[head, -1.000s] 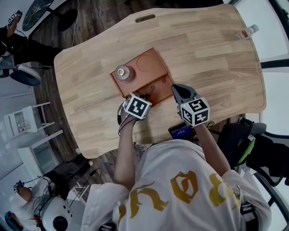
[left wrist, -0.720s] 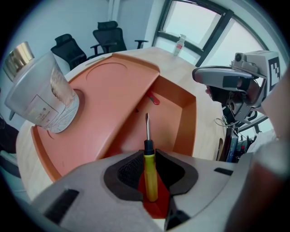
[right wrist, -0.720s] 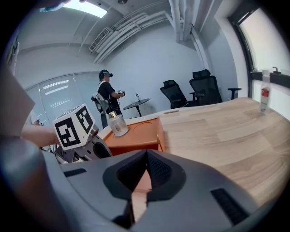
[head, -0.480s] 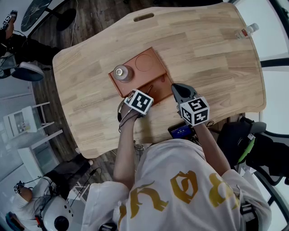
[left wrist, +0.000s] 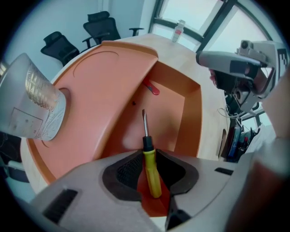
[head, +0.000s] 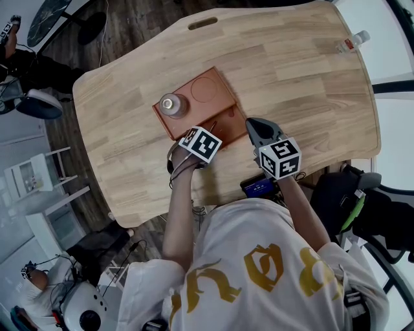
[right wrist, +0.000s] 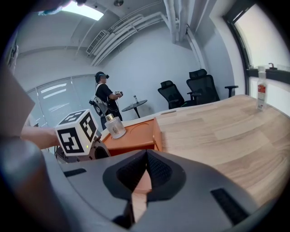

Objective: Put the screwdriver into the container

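While easing open around the screwdriver (left wrist: 152, 174) handle, holding it tip-first over the container's (left wrist: 192, 106) deep bay with left gripper (left wrist: 146, 154). Not dropped yet; release and pull-back left. Right gripper (right wrist: 146, 153) closed, empty, parked beside container.

Bright, even daylight from windows (left wrist: 199, 13); ceiling lamp (right wrist: 84, 10) glares; soft shadows on surface (head: 291, 77); fisheye bending, dark corners, near-lens blur.
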Demonstrator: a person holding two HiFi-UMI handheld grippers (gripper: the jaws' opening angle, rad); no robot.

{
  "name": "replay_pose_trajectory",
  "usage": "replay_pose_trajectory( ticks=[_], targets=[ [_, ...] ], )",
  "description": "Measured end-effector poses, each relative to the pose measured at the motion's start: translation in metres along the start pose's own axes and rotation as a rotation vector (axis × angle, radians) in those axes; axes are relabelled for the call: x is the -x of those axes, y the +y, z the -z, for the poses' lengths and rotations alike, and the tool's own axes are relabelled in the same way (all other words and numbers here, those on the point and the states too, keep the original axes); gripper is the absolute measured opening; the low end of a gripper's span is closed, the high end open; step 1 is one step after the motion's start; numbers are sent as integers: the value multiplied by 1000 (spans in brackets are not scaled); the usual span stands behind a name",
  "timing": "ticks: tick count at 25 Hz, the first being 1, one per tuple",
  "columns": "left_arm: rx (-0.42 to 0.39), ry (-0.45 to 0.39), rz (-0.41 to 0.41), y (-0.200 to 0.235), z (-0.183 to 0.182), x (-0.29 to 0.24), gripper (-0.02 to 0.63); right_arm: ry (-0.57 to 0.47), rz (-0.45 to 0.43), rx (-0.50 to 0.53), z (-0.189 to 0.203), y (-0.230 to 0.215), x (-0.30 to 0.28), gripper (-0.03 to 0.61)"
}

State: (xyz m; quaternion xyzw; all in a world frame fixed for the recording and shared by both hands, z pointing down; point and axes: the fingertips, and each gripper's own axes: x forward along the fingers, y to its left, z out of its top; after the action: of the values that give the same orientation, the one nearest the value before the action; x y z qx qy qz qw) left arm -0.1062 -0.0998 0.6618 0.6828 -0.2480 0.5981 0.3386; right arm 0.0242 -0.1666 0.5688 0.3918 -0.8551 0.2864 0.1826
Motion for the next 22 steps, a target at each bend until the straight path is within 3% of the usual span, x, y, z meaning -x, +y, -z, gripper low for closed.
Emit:
replay_pose_trajectory(
  ticks=[4, 11, 20, 22],
  targets=[
    [-29, 29, -26, 1, 6, -2, 112, -10, 0, -2, -3, -1, 0, 9],
    [-8, -26, -37, 3, 2, 4, 130, -8, 0, 1, -2, -1, 1, 9],
    [113, -287, -22, 5, -18, 46, 125, -12, -30, 33, -5, 15, 4, 9],
    [162, -355, -44, 9, -17, 57, 58, -16, -41, 43, -7, 20, 6, 9]
  ],
)
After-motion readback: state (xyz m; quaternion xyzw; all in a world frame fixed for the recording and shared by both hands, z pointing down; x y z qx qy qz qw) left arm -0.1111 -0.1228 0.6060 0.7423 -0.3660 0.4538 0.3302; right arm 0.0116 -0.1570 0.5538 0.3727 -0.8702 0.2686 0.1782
